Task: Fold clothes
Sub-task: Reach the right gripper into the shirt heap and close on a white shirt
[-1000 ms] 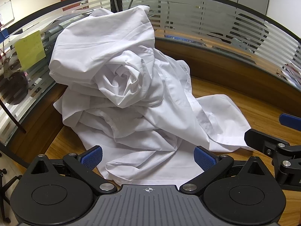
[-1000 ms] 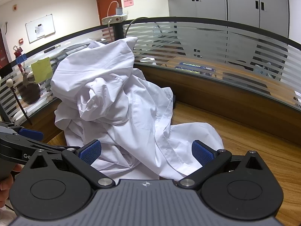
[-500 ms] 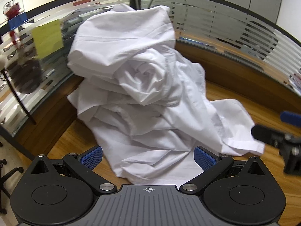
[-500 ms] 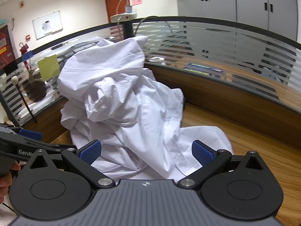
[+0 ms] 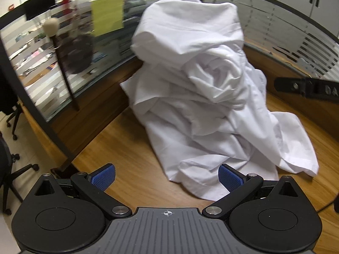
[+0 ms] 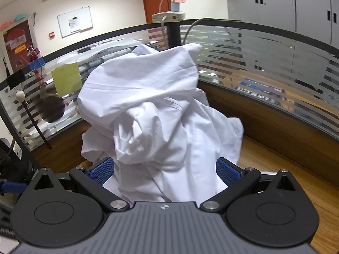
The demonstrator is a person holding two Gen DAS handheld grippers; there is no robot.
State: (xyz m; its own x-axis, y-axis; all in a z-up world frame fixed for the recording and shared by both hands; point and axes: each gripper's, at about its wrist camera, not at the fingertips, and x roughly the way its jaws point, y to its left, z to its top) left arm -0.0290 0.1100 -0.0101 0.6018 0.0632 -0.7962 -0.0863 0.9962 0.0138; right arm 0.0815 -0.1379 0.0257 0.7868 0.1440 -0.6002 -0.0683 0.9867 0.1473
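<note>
Wooden desk (image 5: 131, 139) against a striped glass partition (image 6: 264, 63); a crumpled white garment (image 5: 201, 97) heaped mid-frame; the left gripper (image 5: 167, 177) and right gripper (image 6: 165, 169) both gape apart.

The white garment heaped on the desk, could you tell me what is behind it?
Behind the white garment stands the striped glass partition, with a yellow sticky note to its left. Whatever lies under the heap on the wooden desk is covered.

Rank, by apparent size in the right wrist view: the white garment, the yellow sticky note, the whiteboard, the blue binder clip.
1. white garment
2-3. whiteboard and yellow sticky note: similar size, and distances differ, so unranked
4. blue binder clip
</note>
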